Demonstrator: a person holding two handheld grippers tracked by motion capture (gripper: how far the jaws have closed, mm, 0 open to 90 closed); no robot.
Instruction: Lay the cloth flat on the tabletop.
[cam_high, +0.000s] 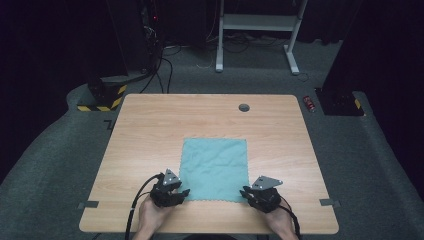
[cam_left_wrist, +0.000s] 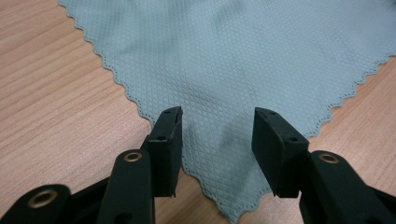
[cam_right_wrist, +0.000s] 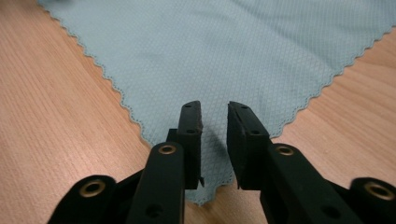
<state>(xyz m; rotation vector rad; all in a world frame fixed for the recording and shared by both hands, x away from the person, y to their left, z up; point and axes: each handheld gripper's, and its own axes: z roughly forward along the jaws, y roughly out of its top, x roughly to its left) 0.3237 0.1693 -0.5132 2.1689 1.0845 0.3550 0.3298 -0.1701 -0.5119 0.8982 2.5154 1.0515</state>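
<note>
A light teal cloth (cam_high: 215, 167) with a scalloped edge lies flat on the wooden table (cam_high: 150, 130). My left gripper (cam_high: 184, 193) sits at the cloth's near left corner. In the left gripper view its jaws (cam_left_wrist: 217, 119) stand open, low over that corner of the cloth (cam_left_wrist: 233, 56). My right gripper (cam_high: 245, 192) is at the near right corner. In the right gripper view its jaws (cam_right_wrist: 214, 109) are open by a narrow gap above the corner of the cloth (cam_right_wrist: 224, 46), with no fold of fabric lifted between them.
A round grommet hole (cam_high: 244, 107) is at the table's far side. Grey tape tabs (cam_high: 88, 204) (cam_high: 327, 202) mark the near edge. On the floor beyond are a white desk frame (cam_high: 255, 22), a red can (cam_high: 310, 103) and a yellow-black striped base (cam_high: 102, 97).
</note>
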